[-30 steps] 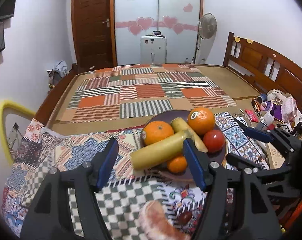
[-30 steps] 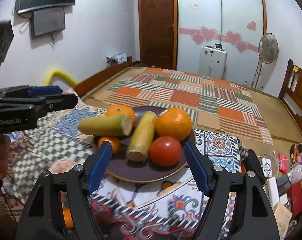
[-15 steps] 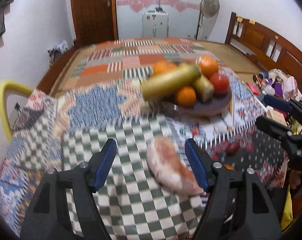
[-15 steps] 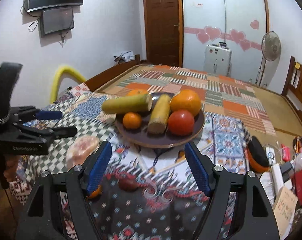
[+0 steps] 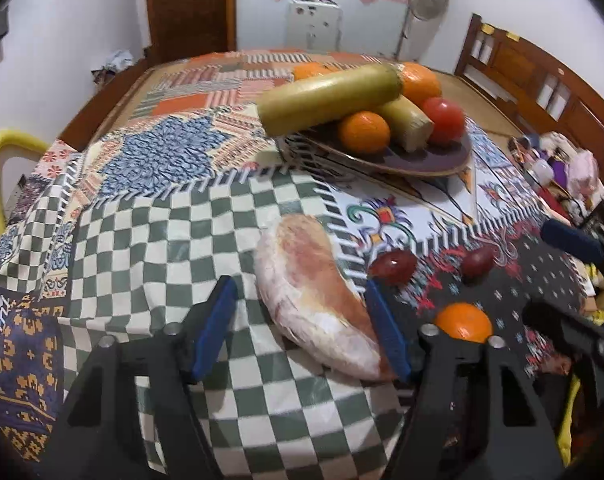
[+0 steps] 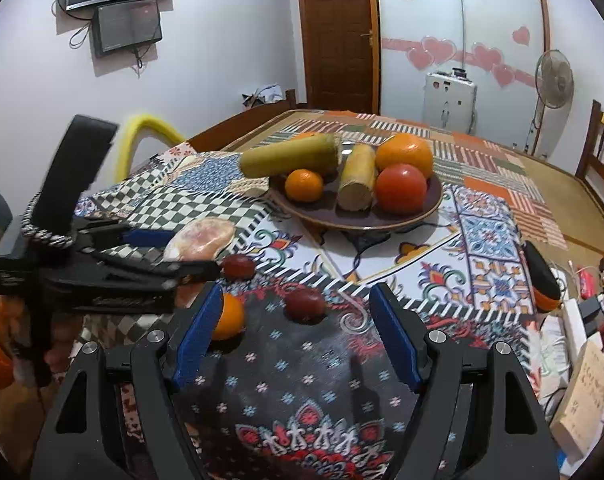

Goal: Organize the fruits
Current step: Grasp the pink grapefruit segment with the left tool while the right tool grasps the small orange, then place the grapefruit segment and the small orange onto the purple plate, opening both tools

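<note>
A dark plate (image 5: 429,162) (image 6: 365,222) holds oranges, a red tomato (image 6: 399,188) and two yellow-green stalks (image 5: 329,98). A pink peeled pomelo wedge (image 5: 315,296) (image 6: 202,238) lies on the checked cloth. My left gripper (image 5: 300,322) is open, with its fingers on either side of the wedge's near end. Two dark red fruits (image 5: 393,266) (image 6: 303,304) and a small orange (image 5: 463,322) (image 6: 228,316) lie loose on the dark cloth. My right gripper (image 6: 296,336) is open and empty above the dark cloth, near the closer red fruit.
The patchwork tablecloth (image 5: 166,152) covers the table. A yellow chair back (image 5: 2,152) stands at the left. Clutter and boxes (image 6: 581,380) lie off the table's right edge. A bed with a striped mat (image 6: 481,152) is behind.
Both grippers have pulled back from the plate and lowered. My left gripper now straddles the pomelo wedge. My right gripper now faces the loose fruits on the dark cloth.
</note>
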`<state>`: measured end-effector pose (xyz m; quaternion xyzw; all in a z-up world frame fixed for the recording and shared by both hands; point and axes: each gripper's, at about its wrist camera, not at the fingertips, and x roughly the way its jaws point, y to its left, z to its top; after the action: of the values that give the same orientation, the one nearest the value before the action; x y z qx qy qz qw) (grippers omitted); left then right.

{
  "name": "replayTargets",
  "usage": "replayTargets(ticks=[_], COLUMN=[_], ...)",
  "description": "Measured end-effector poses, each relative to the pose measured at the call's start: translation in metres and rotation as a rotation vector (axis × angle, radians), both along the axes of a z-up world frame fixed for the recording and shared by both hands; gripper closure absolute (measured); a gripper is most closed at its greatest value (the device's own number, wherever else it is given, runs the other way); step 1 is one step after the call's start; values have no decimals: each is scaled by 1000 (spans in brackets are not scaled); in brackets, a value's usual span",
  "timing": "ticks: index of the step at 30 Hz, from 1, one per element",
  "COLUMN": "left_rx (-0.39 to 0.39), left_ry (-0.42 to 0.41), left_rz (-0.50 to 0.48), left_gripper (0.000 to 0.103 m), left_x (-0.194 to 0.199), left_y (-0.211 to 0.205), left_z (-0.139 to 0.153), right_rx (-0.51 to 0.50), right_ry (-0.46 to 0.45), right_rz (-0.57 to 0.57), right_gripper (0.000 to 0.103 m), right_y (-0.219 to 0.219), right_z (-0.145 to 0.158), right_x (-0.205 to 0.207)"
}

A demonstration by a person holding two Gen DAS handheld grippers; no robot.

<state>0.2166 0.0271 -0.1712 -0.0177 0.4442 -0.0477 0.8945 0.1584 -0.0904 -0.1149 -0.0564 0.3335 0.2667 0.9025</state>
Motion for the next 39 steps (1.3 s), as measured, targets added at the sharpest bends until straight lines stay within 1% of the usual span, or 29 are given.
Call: replayTargets(ticks=[2, 3, 5, 8, 12, 15, 17, 19, 23, 26, 29, 34, 39], left_rx=[13, 14, -14, -30, -46, -50, -42, -32, -39, -46, -44, -41, -29], left_ry=[-12, -14, -8, 3, 1, -9, -19, -30, -45, -58, -78, -106, -152], left_rz=[3, 1, -17, -21, -13, -10, -11, -16, -21, -26, -41, -49, -62], left_gripper=[53, 54, 55, 59, 62, 65, 67, 69, 72, 78, 80, 82, 82], left_x=[-1, -2, -6, -14, -25, -33, -37, -42, -46, -48, -50, -48, -46], left_y=[1, 3, 11, 24, 36, 42, 43, 41, 40, 38, 34, 28, 22], left_z=[1, 1, 2, 2, 4, 5, 7, 10, 16, 21, 29, 42, 58], right_rx=[11, 18, 28, 41, 36, 22, 10, -2, -24, 6, 13, 24, 32], right_ry=[8, 12, 17, 23, 33, 55, 66, 79, 85, 98, 81, 38, 3], right_rz=[4, 6, 16, 39, 69, 91, 102, 113, 113, 118, 108, 86, 48], right_gripper=[30, 30, 30, 31, 35, 45, 54, 57, 70, 71, 71, 71, 71], right_y=[1, 2, 4, 9, 21, 30, 34, 39, 42, 38, 34, 25, 15], right_z=[-1, -1, -1, -2, -7, -14, -17, -21, -26, -25, -20, -6, 5], right_x=[-1, -1, -3, -8, -12, -12, -12, -12, -10, -8, -8, -5, 4])
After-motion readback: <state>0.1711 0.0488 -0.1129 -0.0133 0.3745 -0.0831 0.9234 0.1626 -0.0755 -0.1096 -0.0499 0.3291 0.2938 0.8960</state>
